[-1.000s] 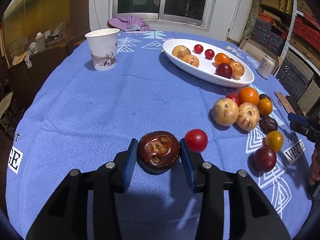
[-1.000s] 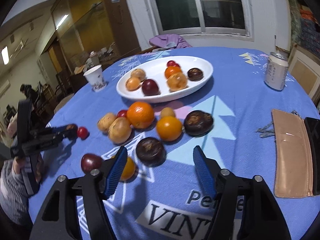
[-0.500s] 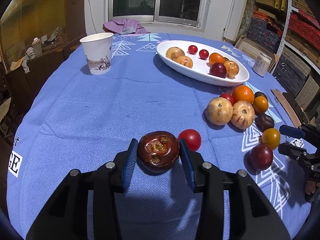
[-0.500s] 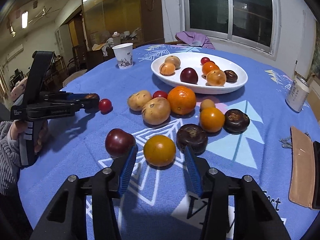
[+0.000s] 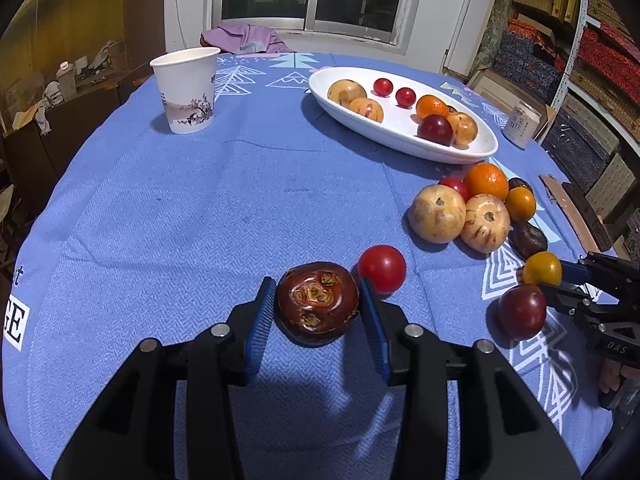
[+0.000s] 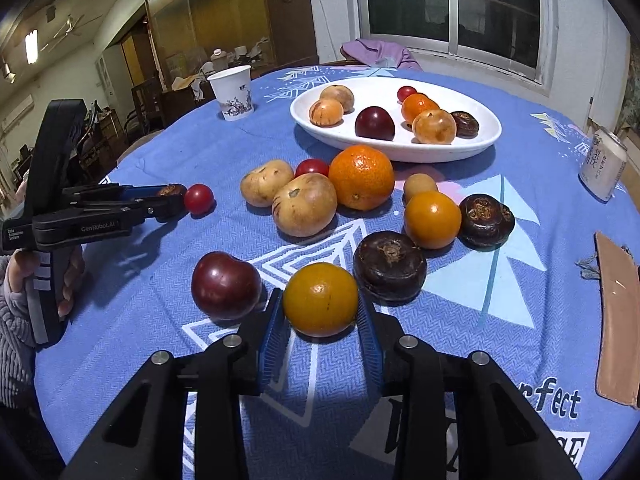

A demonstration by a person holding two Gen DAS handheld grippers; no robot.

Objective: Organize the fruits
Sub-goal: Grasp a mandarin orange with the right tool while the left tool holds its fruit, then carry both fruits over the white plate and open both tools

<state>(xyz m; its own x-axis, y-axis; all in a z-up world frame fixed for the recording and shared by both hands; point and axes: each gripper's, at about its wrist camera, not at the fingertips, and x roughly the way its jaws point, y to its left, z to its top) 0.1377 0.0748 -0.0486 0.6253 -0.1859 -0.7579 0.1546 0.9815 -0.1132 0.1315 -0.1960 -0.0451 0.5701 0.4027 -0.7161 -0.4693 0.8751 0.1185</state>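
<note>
My left gripper [image 5: 316, 286] is shut on a dark red-brown fruit [image 5: 318, 306] that rests on the blue cloth; the right wrist view shows the same gripper [image 6: 176, 196] at the left. My right gripper [image 6: 320, 296] has its jaws closing on a small yellow-orange fruit [image 6: 320, 299], and both blue pads touch its sides. The left wrist view has that gripper [image 5: 560, 280] at the right edge. A white oval dish [image 6: 400, 152] with several fruits stands at the back, its rim [image 5: 400, 146] also plain from the left.
A dark red plum [image 6: 226, 285] and a dark brown fruit [image 6: 390, 266] flank the yellow one. A red cherry tomato [image 5: 382, 268] lies against my left gripper. Further back are a fruit pile, a paper cup [image 5: 188, 92], a can [image 6: 604, 164] and a brown wallet [image 6: 616, 320].
My right gripper has swung left over the loose fruits and narrowed its jaws around the yellow-orange fruit. The left gripper has kept still on the dark red-brown fruit.
</note>
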